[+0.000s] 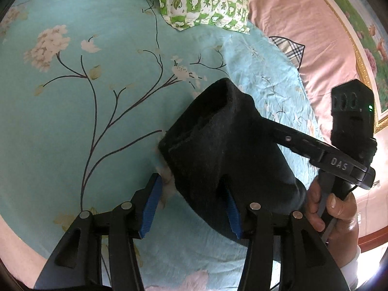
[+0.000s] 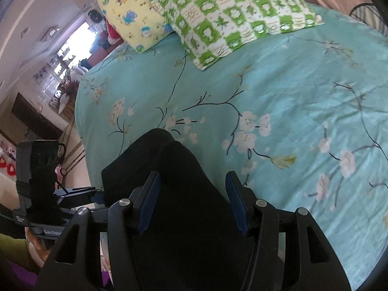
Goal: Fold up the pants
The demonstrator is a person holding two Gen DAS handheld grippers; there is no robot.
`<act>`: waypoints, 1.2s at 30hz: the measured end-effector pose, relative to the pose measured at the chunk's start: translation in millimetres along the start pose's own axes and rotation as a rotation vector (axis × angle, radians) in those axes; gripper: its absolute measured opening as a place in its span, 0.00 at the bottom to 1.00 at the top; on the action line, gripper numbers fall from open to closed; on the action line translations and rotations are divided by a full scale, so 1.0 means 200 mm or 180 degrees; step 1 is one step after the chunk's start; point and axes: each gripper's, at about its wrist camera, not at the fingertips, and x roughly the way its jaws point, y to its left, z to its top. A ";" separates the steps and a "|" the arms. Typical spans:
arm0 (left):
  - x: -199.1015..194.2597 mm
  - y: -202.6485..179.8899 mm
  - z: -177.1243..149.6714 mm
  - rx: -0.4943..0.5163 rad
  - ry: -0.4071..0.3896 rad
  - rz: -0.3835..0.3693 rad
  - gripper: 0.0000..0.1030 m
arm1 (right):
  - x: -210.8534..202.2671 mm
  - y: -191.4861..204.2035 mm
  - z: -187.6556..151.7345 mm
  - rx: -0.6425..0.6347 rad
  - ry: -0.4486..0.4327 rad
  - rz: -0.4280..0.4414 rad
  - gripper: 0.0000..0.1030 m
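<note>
Both jaws stand apart: the left hand-held gripper [image 1: 194, 208] and right hand-held gripper [image 2: 192, 201] straddle the black pants [image 1: 218, 145] on the bed [image 1: 97, 121], likely setting the fold down.

Both wrist cams close above bed [image 1: 72, 121], angled down; share green pillow [image 2: 237, 12]
</note>
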 end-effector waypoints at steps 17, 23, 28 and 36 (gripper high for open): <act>-0.03 -0.14 0.00 0.0269 -0.0257 0.0059 0.23 | -0.06 0.04 -0.01 0.0017 -0.0156 0.0259 0.25; -0.16 -0.28 -0.01 0.0384 -0.0355 -0.0092 0.21 | -0.25 0.07 -0.05 0.0033 -0.0415 0.0301 0.25; -0.27 -0.44 -0.06 0.0599 -0.0420 -0.0217 0.21 | -0.43 0.08 -0.12 0.0135 -0.0653 0.0316 0.24; -0.41 -0.86 -0.20 0.1238 -0.0523 -0.0554 0.21 | -0.81 0.06 -0.31 0.0337 -0.1157 0.0290 0.18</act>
